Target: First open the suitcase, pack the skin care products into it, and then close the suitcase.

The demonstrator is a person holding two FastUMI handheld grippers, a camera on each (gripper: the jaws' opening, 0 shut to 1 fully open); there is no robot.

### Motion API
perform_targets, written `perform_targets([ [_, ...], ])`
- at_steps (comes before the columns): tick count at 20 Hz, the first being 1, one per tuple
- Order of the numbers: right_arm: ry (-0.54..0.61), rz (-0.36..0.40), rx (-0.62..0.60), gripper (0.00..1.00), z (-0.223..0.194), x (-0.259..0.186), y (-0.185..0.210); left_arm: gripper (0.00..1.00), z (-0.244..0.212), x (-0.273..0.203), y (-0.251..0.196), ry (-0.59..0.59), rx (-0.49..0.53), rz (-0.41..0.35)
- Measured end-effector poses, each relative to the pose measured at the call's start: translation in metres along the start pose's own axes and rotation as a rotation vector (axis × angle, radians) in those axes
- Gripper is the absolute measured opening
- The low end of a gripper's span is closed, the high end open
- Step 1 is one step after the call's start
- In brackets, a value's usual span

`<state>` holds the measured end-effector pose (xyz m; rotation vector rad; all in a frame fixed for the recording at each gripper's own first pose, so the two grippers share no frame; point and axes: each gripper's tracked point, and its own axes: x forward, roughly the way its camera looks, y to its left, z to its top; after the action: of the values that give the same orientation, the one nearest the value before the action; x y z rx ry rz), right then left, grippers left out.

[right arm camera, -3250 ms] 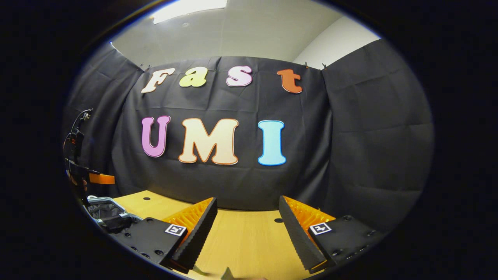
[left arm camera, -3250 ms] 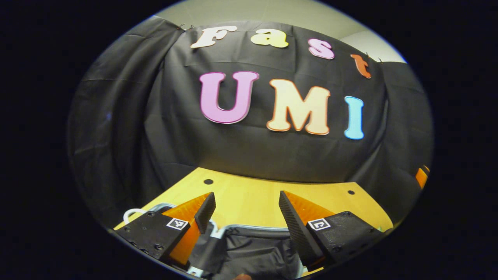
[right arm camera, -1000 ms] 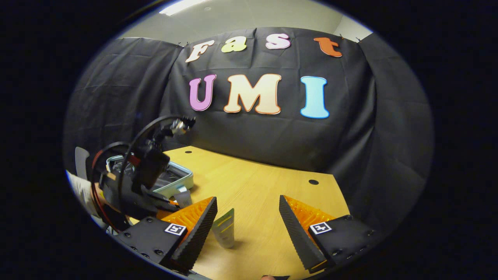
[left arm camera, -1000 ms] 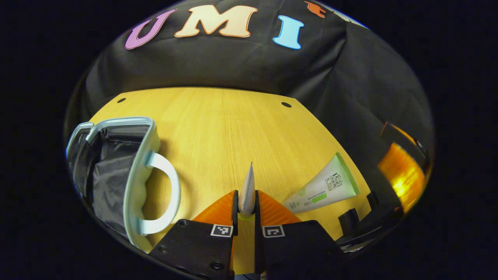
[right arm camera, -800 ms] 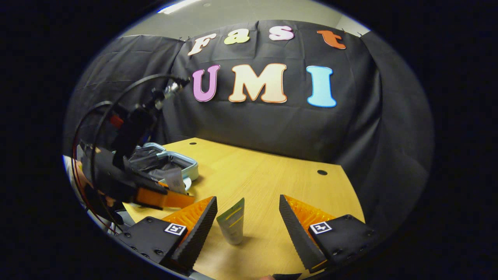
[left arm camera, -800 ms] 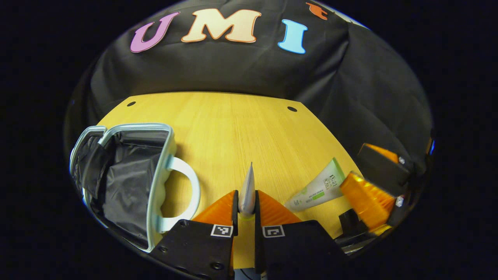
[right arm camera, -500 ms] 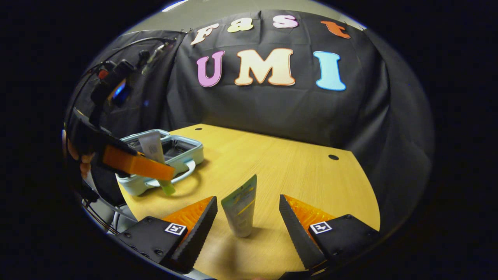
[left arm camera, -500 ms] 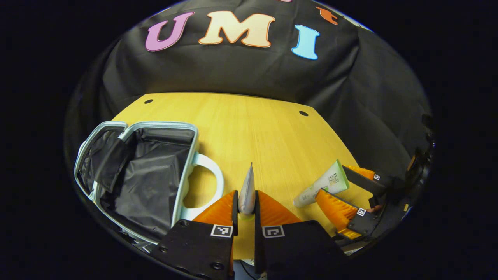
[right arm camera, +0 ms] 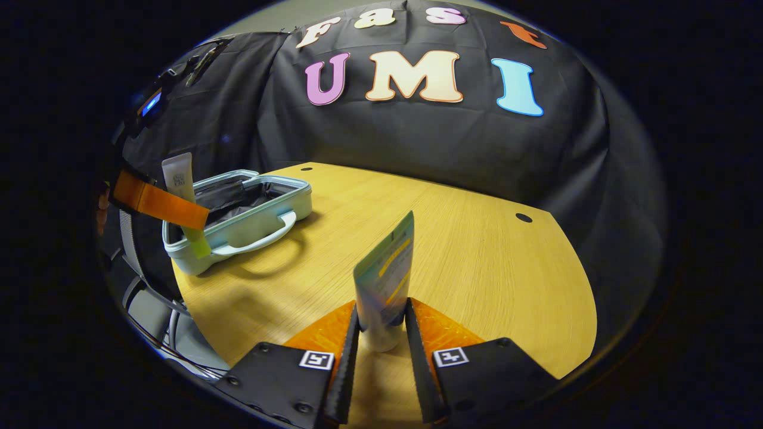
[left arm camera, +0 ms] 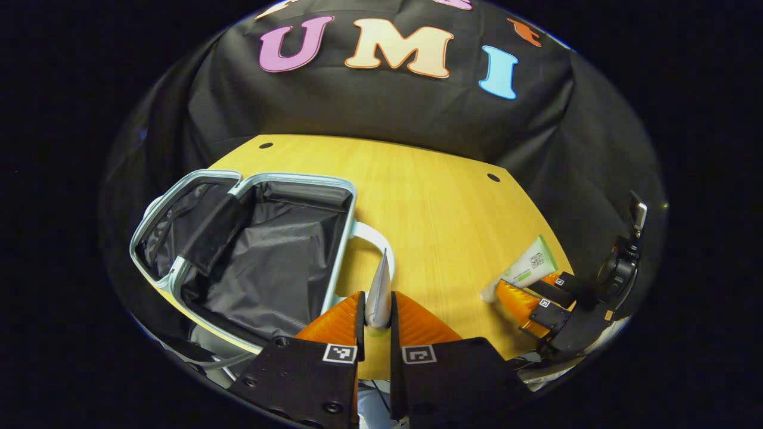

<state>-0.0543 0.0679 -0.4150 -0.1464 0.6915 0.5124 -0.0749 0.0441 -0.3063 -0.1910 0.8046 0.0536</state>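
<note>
Suitcase (left arm camera: 250, 262), one: open on the table (left arm camera: 429, 196), ahead-left of my left gripper (left arm camera: 377, 310), handle (left arm camera: 372, 238) nearest. Tubes, two: one (left arm camera: 379, 292) clamped in my left gripper; the other (right arm camera: 384, 280) clamped in my right gripper (right arm camera: 381, 333).

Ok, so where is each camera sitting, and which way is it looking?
Left gripper view: rides on the left claw, looking forward and down over the table at the open suitcase; its own fingers pinch a pale tube.
Right gripper view: rides on the right claw, looking across the table toward the booth wall; its own fingers pinch a striped tube.
Shared: table, suitcase, both tubes, and each other's claw farther off.
</note>
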Motion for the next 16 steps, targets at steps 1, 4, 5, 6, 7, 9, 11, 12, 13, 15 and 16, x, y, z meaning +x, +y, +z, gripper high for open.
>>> perform_targets([
  [1, 0.009, 0.005, 0.000, 0.37, 0.000, 0.002, 0.001, 0.13, 0.000, -0.001, 0.007, 0.006, -0.005, 0.008],
  [4, 0.044, 0.025, 0.008, 0.29, 0.002, 0.003, 0.009, 0.13, 0.003, -0.008, 0.038, 0.029, 0.008, 0.061],
  [5, 0.046, 0.024, -0.005, 0.26, 0.008, 0.003, 0.010, 0.13, 0.007, -0.012, 0.047, 0.030, 0.009, 0.080],
  [6, 0.044, 0.012, -0.015, 0.29, 0.013, 0.000, 0.009, 0.13, 0.007, -0.012, 0.059, 0.046, 0.029, 0.095],
  [7, 0.041, 0.004, -0.010, 0.29, 0.023, -0.002, 0.011, 0.13, 0.006, -0.014, 0.073, 0.077, 0.060, 0.116],
  [9, 0.039, 0.013, 0.018, 0.29, 0.040, -0.007, 0.025, 0.13, 0.006, -0.010, 0.102, 0.118, 0.098, 0.147],
  [11, 0.022, 0.011, 0.008, 0.28, 0.062, -0.008, 0.044, 0.13, 0.005, -0.003, 0.112, 0.157, 0.072, 0.117],
  [12, 0.015, 0.010, 0.010, 0.29, 0.072, -0.008, 0.053, 0.13, 0.003, 0.003, 0.120, 0.177, 0.067, 0.106],
  [13, 0.012, 0.020, 0.030, 0.29, 0.084, -0.008, 0.065, 0.13, 0.003, 0.009, 0.128, 0.191, 0.074, 0.102],
  [15, 0.005, 0.055, 0.082, 0.26, 0.108, -0.006, 0.094, 0.13, -0.005, 0.018, 0.146, 0.248, 0.095, 0.101],
  [16, 0.004, 0.087, 0.094, 0.29, 0.118, -0.003, 0.112, 0.13, -0.008, 0.021, 0.152, 0.273, 0.097, 0.100],
])
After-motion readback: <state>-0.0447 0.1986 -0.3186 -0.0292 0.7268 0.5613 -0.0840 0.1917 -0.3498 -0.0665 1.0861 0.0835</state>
